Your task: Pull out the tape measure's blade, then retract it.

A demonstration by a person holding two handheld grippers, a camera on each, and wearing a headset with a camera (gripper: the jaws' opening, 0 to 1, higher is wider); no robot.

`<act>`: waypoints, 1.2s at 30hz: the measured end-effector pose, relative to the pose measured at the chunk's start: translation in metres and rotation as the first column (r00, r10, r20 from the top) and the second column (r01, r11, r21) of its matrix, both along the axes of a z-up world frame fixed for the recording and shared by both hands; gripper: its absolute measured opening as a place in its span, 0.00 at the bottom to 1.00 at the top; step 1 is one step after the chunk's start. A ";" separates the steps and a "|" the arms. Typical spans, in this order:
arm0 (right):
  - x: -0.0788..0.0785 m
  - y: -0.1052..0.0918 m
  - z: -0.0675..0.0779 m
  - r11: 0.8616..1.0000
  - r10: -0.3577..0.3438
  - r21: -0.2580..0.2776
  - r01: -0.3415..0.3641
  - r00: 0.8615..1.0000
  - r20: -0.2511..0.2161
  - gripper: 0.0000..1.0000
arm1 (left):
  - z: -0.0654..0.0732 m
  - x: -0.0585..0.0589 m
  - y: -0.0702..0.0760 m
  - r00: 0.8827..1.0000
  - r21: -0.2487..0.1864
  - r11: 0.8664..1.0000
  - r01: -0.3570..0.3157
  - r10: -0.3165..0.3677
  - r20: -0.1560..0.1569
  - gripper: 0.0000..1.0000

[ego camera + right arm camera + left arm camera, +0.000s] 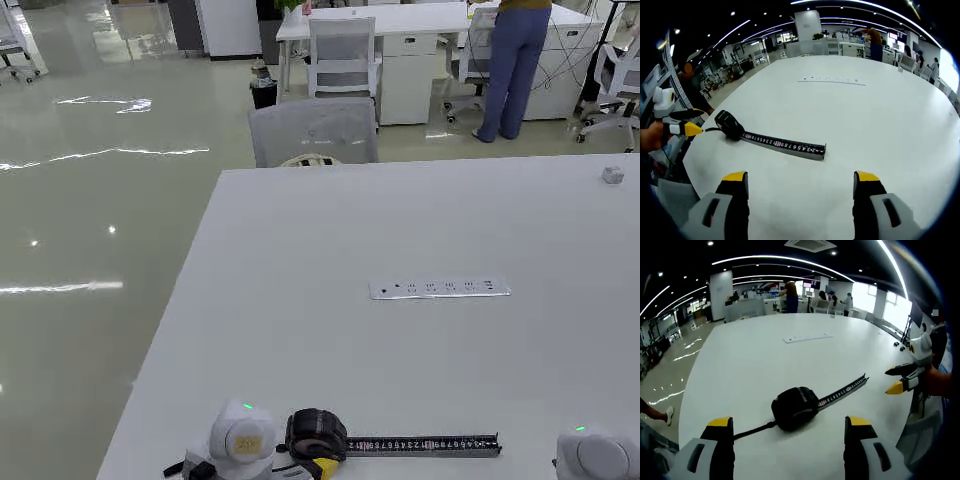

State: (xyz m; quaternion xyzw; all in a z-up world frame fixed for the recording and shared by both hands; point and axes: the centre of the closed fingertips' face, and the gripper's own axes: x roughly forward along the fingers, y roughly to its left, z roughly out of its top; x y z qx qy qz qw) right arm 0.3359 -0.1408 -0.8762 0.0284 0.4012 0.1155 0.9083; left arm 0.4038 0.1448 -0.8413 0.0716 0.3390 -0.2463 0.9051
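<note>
At the near edge of the white tabletop (400,230) lies the tape measure (316,434), black case (795,407) left, blade (425,445) run out flat to the right. Left hand-held gripper (788,422) sits jaws apart just short of the case; right hand-held gripper (801,176) jaws apart, empty, near the blade's tip. Judgement: case rigid, fairly heavy, clamp across its sides; blade thin, springy, slick, pinch at the end hook.

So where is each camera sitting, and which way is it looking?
Head view: on the person's head, looking down over the white table at the tape measure; left gripper and right gripper peek in below.
Left gripper view: on the left gripper, facing the tape measure's case; its open jaws show.
Right gripper view: on the right gripper, facing the blade; its open jaws show.
Both gripper views share the blade and the other gripper.
</note>
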 end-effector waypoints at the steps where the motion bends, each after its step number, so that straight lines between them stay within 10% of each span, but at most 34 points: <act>1: -0.002 0.002 0.002 1.000 -0.003 0.004 0.003 1.000 0.003 0.89 | 0.002 -0.002 0.000 1.000 -0.006 1.000 -0.011 0.011 0.003 0.88; 36: -0.043 0.028 0.065 0.999 -0.044 0.032 0.042 0.997 0.064 0.89 | 0.044 -0.061 0.002 0.990 -0.075 0.987 -0.140 0.140 -0.011 0.91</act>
